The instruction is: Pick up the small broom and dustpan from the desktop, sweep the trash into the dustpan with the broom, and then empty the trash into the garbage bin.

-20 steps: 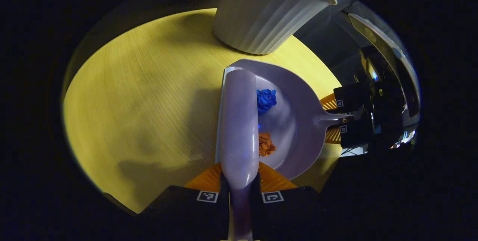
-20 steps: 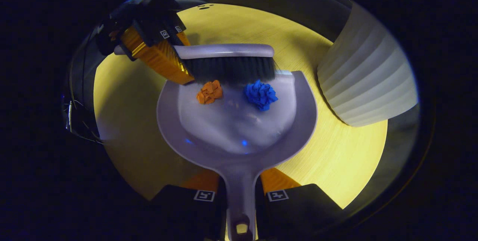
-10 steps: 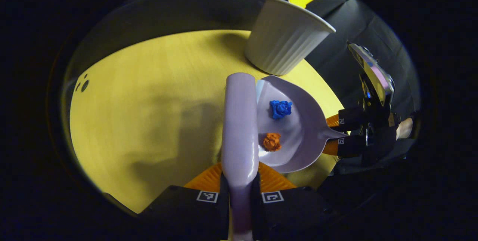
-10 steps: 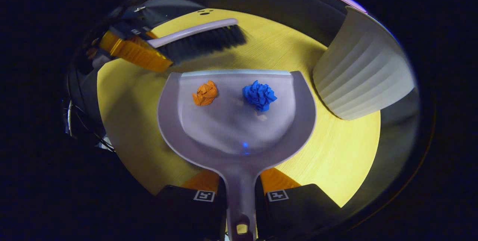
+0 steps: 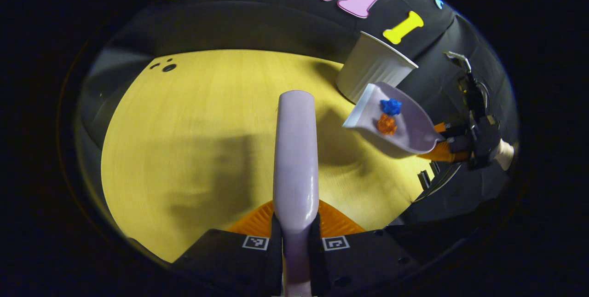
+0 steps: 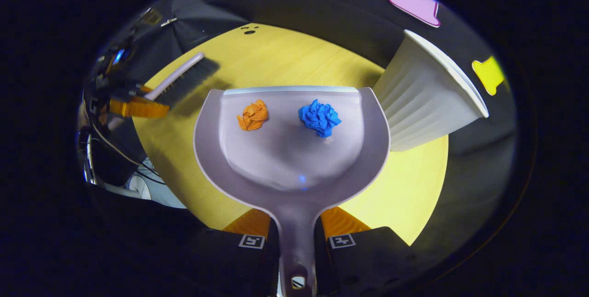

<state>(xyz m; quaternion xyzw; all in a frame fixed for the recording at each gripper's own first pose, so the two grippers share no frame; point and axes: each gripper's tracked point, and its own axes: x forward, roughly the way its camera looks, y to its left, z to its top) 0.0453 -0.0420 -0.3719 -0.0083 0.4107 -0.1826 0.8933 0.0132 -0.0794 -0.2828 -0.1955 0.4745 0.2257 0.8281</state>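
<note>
In the left gripper view, the broom (image 5: pixel 296 149) handle is clamped by the left tongs (image 5: pixel 295 241) over the yellow bench (image 5: pixel 193 126). The dustpan (image 5: pixel 395 126) is held up off the bench near the bin (image 5: pixel 375 69) at the far right edge.

In the right gripper view, the dustpan's handle is pinched by the right tongs (image 6: pixel 297 241); an orange wad (image 6: pixel 252 115) and a blue wad (image 6: pixel 320 117) are carried inside it.

No readable text, brand or number appears; the small square black-and-white coded markers (image 6: pixel 251 241) on the gripper fingers carry patterns, not words.
</note>
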